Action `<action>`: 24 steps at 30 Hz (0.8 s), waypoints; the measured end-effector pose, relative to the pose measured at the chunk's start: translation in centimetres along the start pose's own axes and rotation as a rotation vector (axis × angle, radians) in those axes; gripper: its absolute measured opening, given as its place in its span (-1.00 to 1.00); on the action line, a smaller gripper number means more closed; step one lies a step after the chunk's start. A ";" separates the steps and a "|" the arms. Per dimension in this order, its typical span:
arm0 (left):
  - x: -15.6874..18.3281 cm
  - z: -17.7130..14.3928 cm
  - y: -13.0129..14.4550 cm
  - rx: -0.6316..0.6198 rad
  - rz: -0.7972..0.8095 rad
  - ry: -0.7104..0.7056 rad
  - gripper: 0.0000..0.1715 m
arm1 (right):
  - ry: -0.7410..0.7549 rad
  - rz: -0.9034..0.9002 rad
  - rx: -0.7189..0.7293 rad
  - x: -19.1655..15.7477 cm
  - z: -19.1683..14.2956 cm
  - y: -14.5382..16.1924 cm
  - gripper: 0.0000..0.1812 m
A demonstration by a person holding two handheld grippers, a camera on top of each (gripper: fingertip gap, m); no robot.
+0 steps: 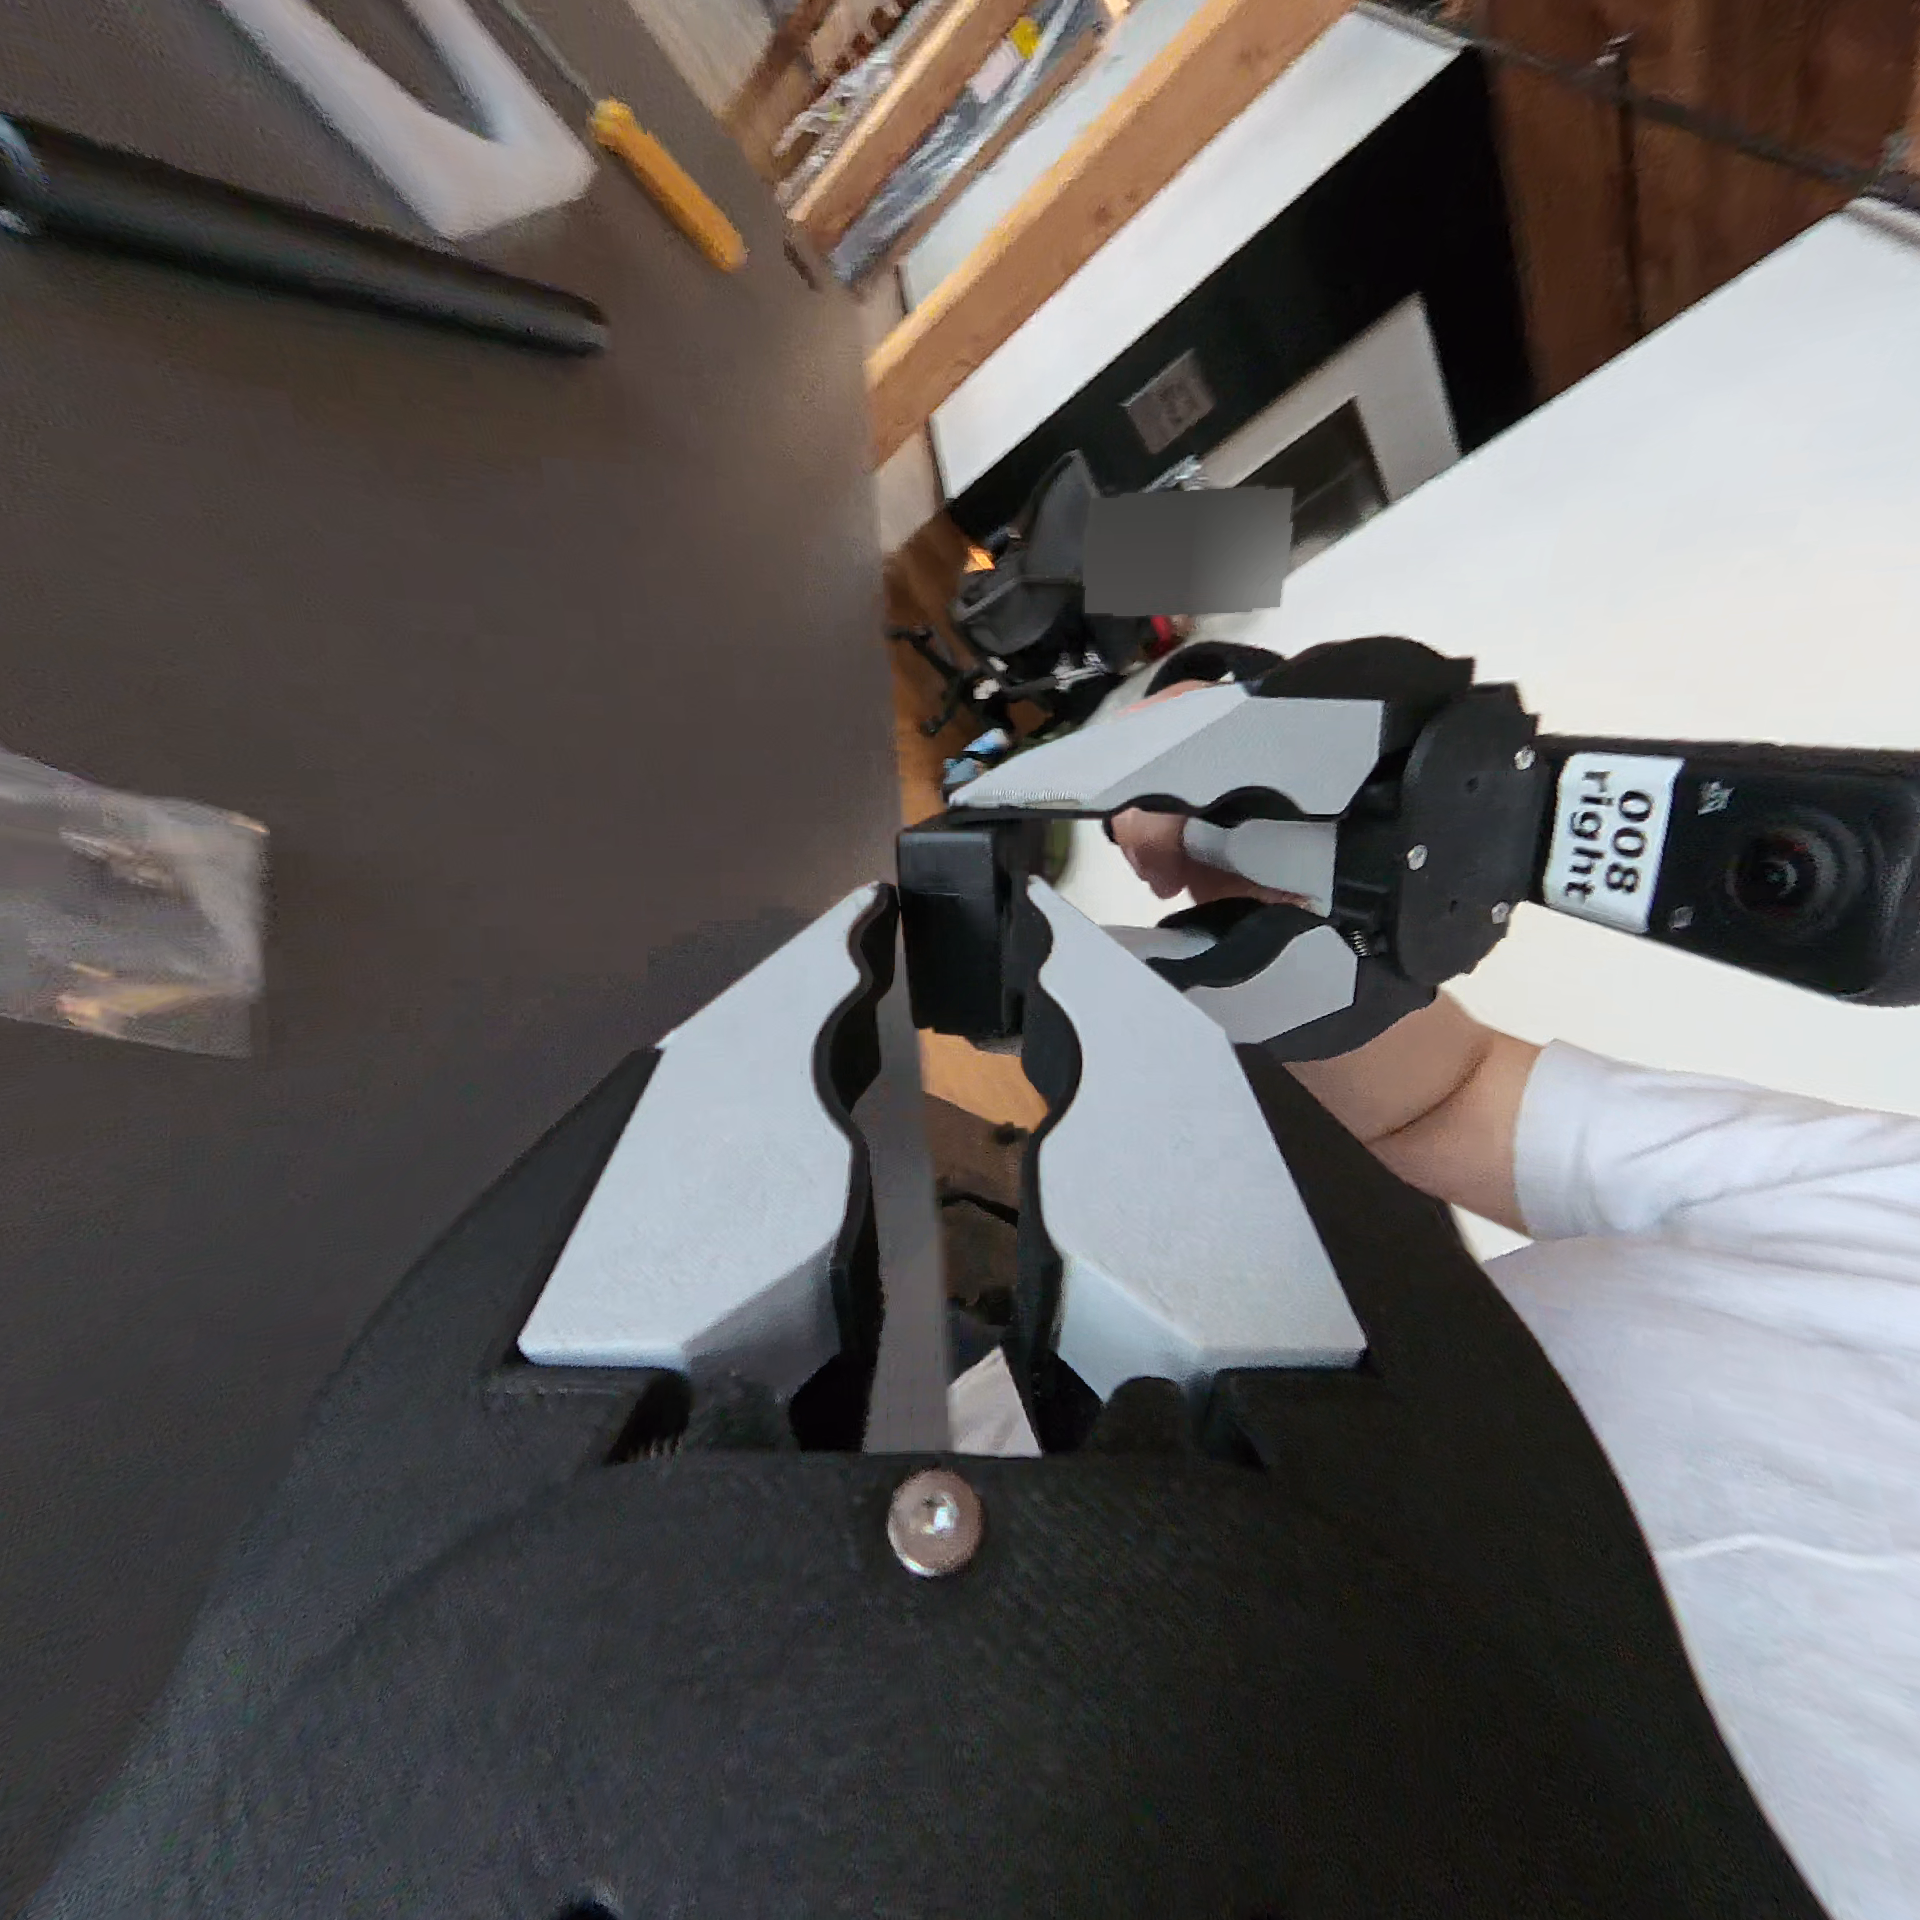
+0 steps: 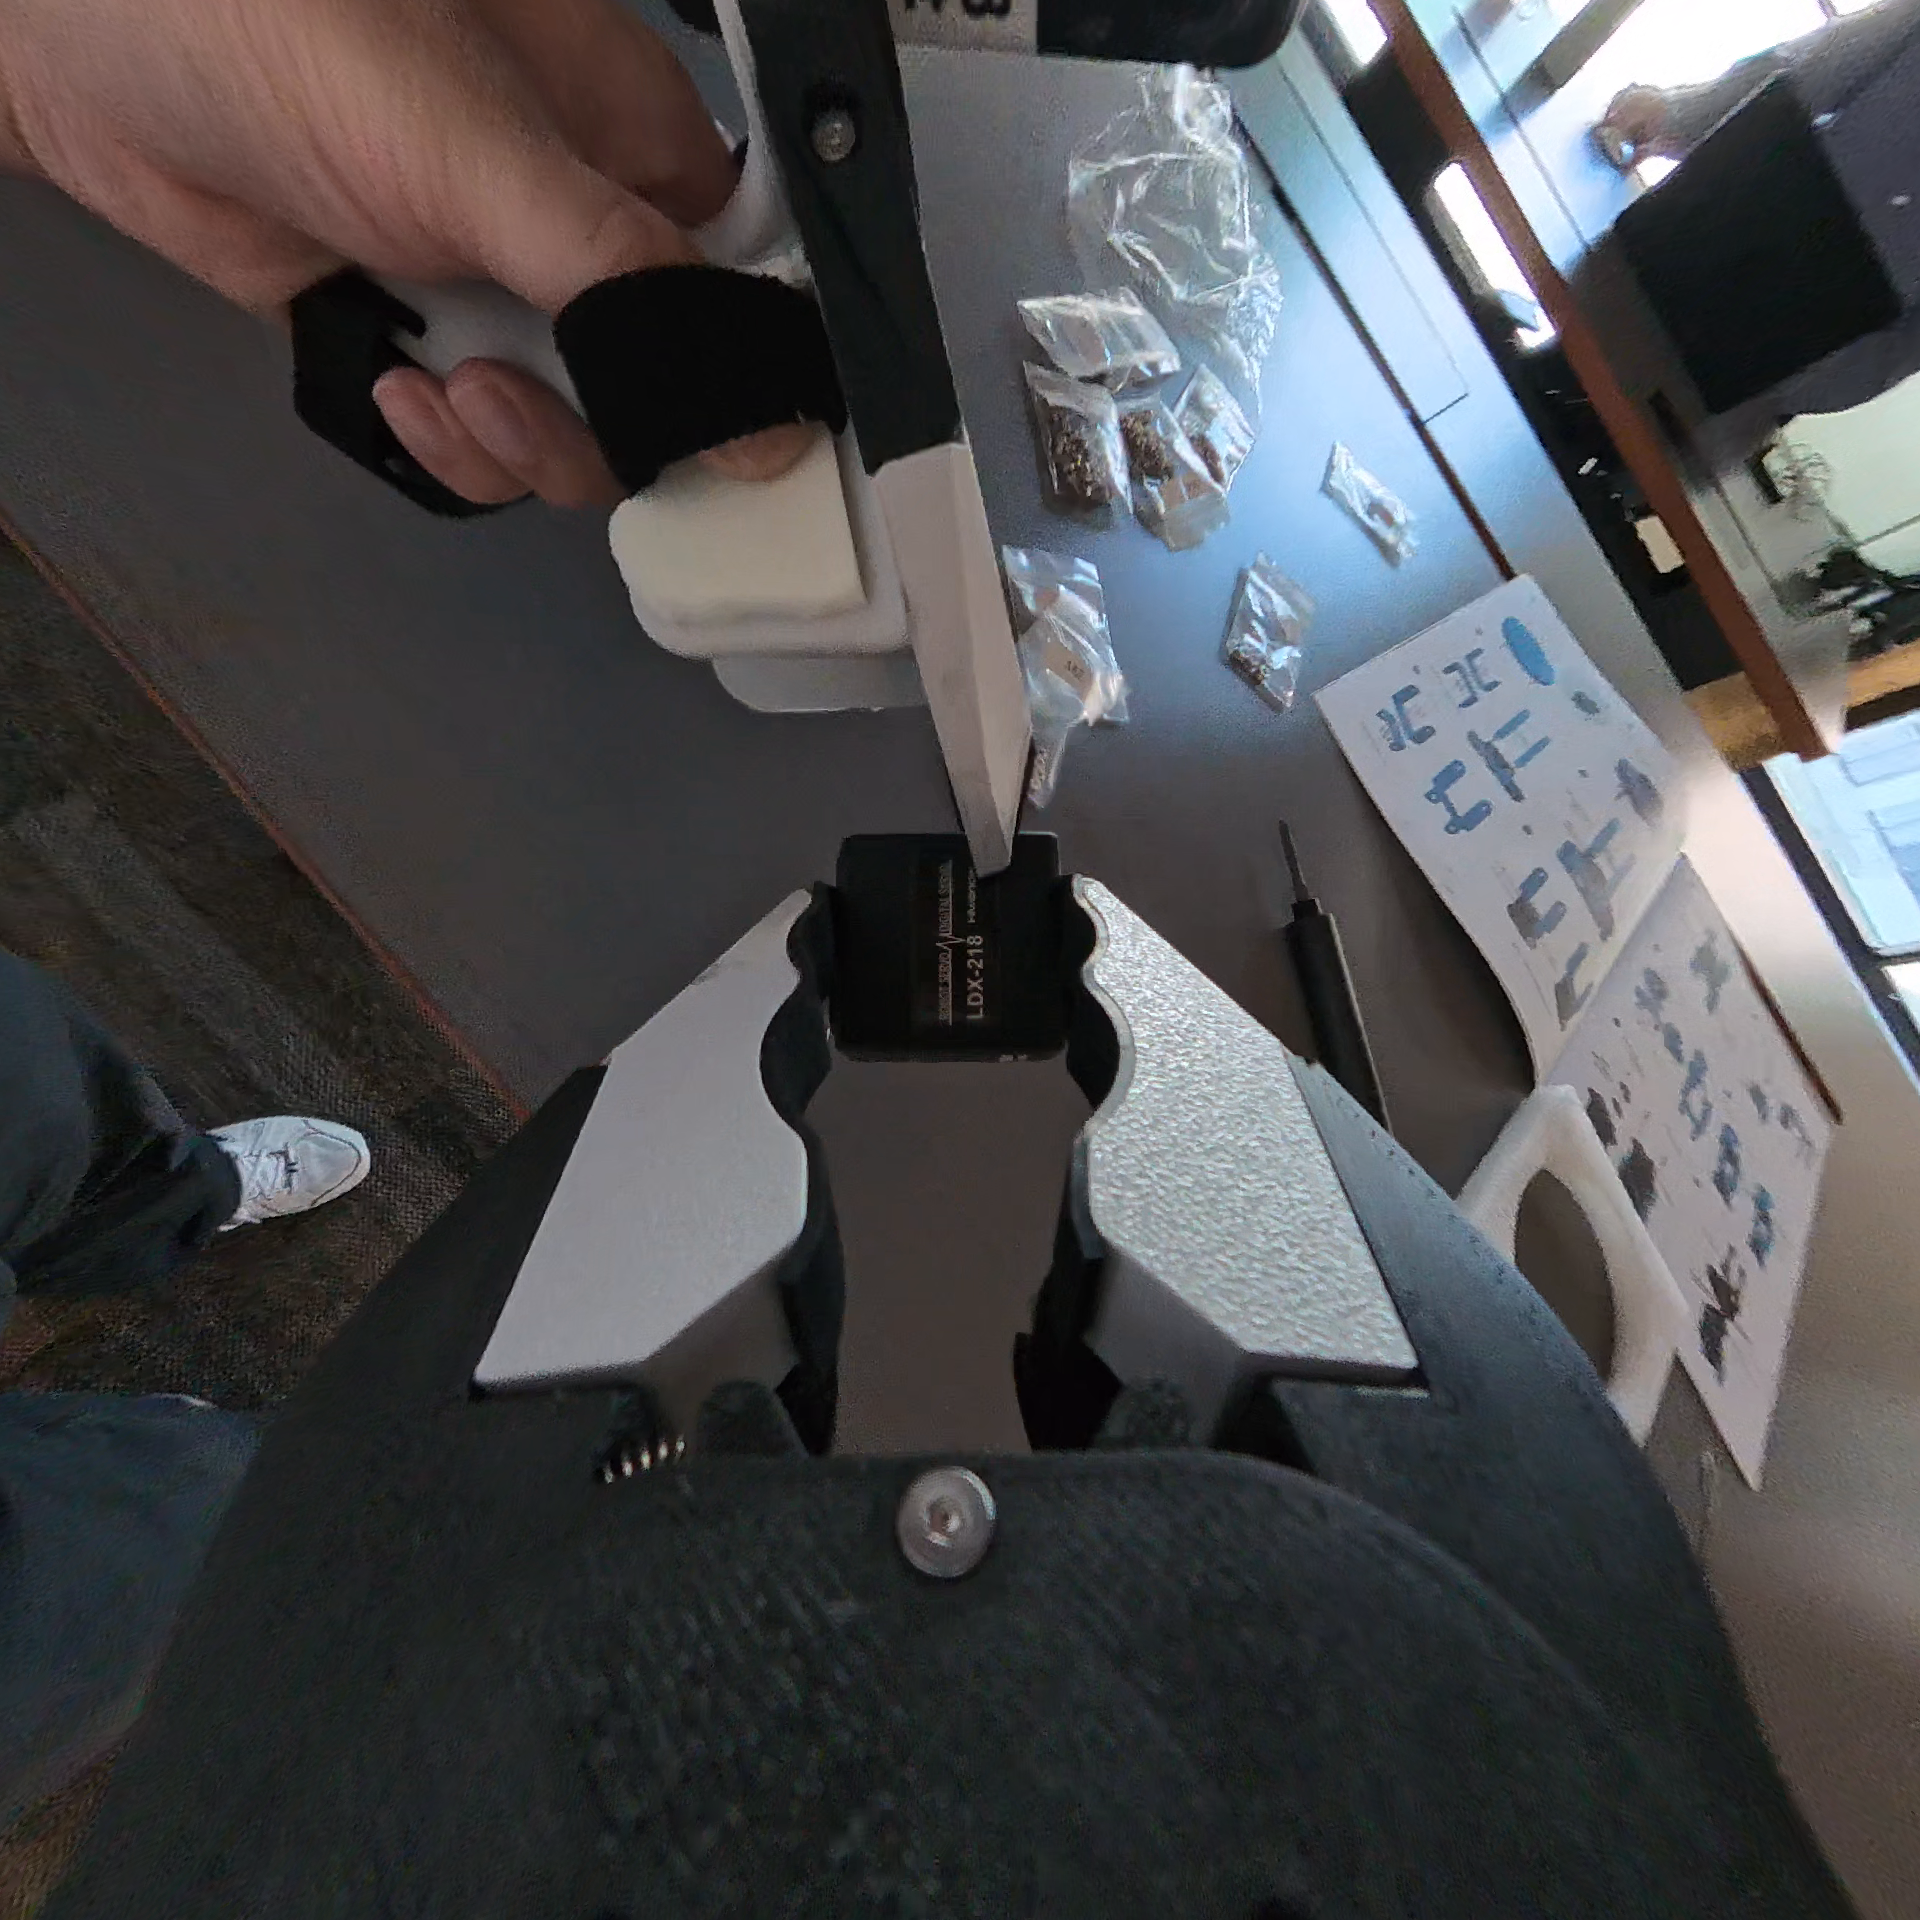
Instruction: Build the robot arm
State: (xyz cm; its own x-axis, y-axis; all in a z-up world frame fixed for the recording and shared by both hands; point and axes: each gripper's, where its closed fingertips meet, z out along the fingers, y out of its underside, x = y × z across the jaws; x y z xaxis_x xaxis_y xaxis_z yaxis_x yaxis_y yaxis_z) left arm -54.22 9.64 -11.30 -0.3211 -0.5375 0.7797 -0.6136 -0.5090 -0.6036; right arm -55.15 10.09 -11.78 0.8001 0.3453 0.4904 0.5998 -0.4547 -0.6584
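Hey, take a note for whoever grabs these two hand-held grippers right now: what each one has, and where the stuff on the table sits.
Left hand-held gripper: shut on the black servo block, a finger on each broad face.
Right hand-held gripper: shut on the same block, across its narrow sides.
The block hangs between both grippers, above the grey table.
On the table, untouched: small clear bags of parts, a black screwdriver, printed sheets, a white plastic frame.
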 end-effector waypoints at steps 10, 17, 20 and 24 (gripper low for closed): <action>-5.9 5.4 -2.6 0.110 -0.153 -0.283 -0.72 | -0.215 0.018 0.226 6.0 3.3 5.6 -0.54; -7.2 6.4 -3.4 -0.067 -0.030 -0.563 -0.76 | -0.430 -0.054 0.402 7.4 2.2 7.9 -0.47; -7.6 5.2 -4.2 -0.303 0.134 -0.709 -0.76 | -0.452 -0.056 0.417 9.5 1.6 9.3 -0.42; -8.1 4.4 -4.8 -0.613 0.415 -0.735 -0.76 | -0.440 -0.055 0.455 12.0 1.2 11.5 -0.43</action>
State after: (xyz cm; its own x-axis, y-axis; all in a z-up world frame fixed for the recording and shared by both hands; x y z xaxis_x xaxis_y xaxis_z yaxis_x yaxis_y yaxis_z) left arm -45.49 13.46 -15.53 -0.1980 -0.9737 0.1126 -0.8824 0.1270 -0.4530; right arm -38.63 10.01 -14.15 0.6338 0.7071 0.3134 0.5005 -0.0660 -0.8632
